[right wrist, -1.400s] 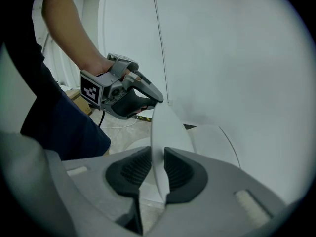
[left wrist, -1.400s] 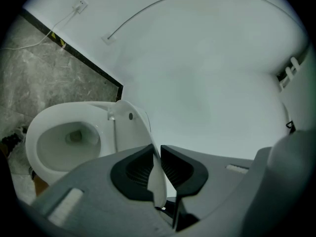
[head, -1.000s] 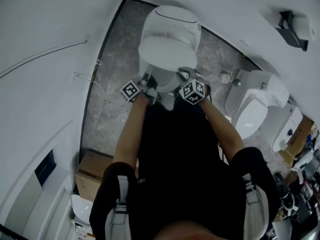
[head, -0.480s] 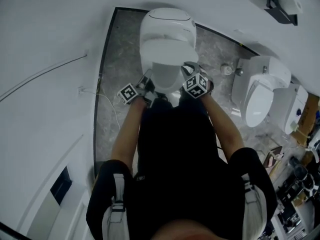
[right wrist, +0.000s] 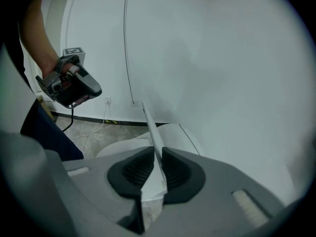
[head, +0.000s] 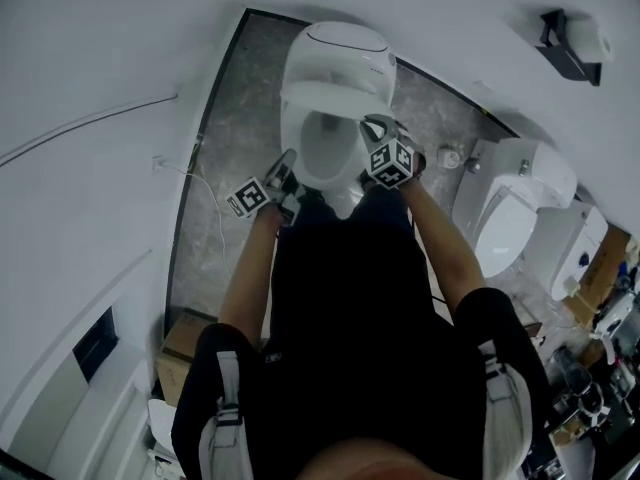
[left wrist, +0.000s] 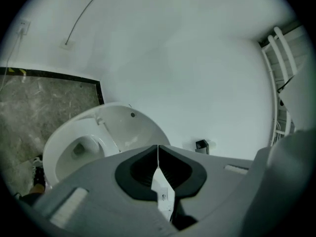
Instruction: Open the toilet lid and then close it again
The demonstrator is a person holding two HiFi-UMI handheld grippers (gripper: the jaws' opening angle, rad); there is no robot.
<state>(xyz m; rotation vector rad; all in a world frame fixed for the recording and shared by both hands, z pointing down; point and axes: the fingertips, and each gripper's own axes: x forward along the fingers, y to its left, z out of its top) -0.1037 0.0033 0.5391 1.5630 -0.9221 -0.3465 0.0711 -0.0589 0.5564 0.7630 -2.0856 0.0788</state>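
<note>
Washroom, grey floor [head: 235, 98]; opening step: my right claw [right wrist: 157, 158], just closed onto the half-raised lid [right wrist: 149, 125], must next swing it upright; my left claw [left wrist: 158, 151] is shut, empty.

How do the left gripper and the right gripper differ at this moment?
The left gripper is shut on nothing; the right gripper, whose jaws have just been closing, pinches the edge of the toilet lid. The left gripper hangs clear of the toilet; the right gripper touches it. Both carry a marker cube.

Two hand-held grippers [head: 289, 158] [head: 369, 121], two toilets [head: 338, 48] [head: 505, 230] (maybe more, right), one cardboard box [head: 186, 336].
</note>
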